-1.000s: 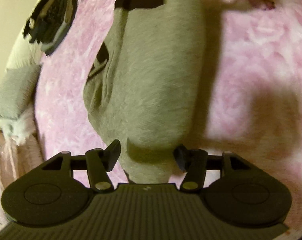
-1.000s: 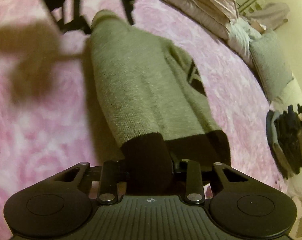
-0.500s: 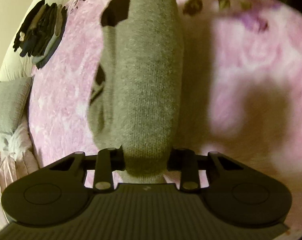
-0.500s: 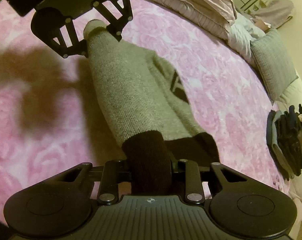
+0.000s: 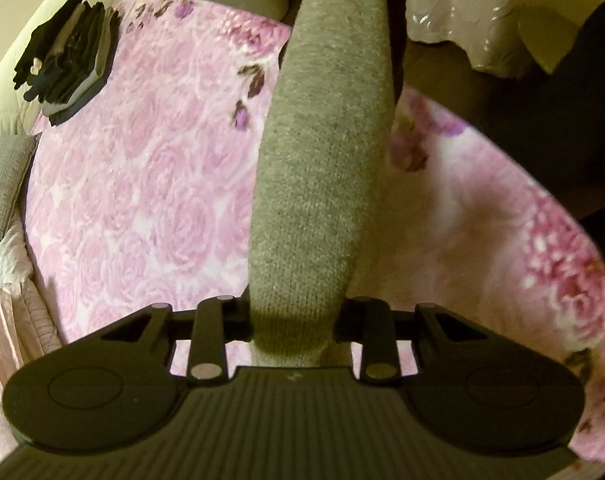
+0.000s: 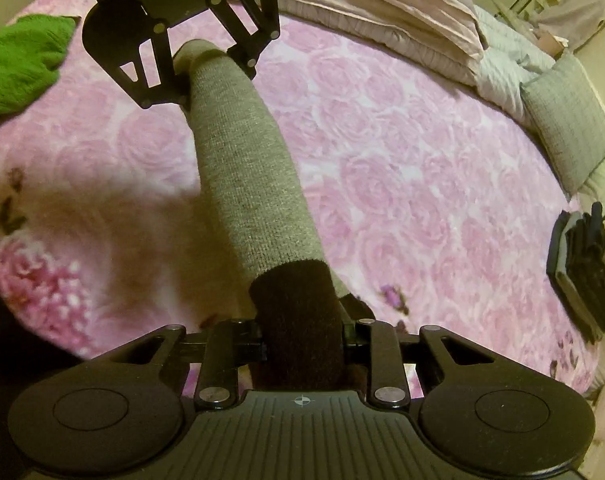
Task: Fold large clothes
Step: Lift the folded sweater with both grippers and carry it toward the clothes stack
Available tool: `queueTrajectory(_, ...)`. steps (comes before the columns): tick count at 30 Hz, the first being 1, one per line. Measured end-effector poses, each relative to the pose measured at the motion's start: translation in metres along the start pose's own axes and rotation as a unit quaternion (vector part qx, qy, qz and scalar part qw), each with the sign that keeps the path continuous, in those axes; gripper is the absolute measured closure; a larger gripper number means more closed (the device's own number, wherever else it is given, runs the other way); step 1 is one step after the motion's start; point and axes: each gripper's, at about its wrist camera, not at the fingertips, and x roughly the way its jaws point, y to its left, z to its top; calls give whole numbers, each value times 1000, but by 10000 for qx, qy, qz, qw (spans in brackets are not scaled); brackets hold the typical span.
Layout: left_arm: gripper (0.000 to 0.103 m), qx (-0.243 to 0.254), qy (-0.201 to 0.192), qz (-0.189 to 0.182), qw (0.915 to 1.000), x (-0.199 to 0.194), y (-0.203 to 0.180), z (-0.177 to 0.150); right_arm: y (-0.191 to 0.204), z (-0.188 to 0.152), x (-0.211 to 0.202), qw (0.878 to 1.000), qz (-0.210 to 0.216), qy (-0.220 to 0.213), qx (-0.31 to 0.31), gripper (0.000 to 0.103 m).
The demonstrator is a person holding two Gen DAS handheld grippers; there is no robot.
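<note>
Pink rose-patterned bedspread (image 6: 402,184) below: you hold the grey knitted garment with a dark brown cuff (image 6: 246,168) clear of it, long axis running gripper to gripper. Your left gripper (image 5: 294,320) clamps the grey end, your right gripper (image 6: 302,344) the dark cuff.

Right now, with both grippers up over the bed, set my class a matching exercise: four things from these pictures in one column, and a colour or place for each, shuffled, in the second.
Things:
1. sweater
2. green cloth
3. stack of dark clothes
4. cushion

Descriptions:
A. grey, at the bed's edge beside the bedding
B. stretched between the left gripper and right gripper
C. folded pile at the blanket's edge
D. bright, lying behind the left gripper

Pairs: 1-B, 2-D, 3-C, 4-A
</note>
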Motion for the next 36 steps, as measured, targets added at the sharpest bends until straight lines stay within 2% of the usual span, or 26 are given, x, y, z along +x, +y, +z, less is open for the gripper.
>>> queueTrajectory(7,75,115,-35,29,9999,-31,-2,38,-11,-26,-40,9997,-97,-122,-181,78)
queueTrajectory(12,75,278,-119,130,9995,-32,10,90,-40,-63,-60,9993,-280,-191,-159,78)
queueTrajectory(27,76,269,-266,254,9990,6,100,323,-223,-221,-113,9965,-744,-368,-4,78)
queueTrajectory(31,76,204,-334,305,9988,16,128,364,-266,-246,-122,9952,-906,-372,67,78)
queueTrajectory(36,76,278,-391,268,9985,30,163,394,-313,-263,-126,9949,-937,-357,138,78)
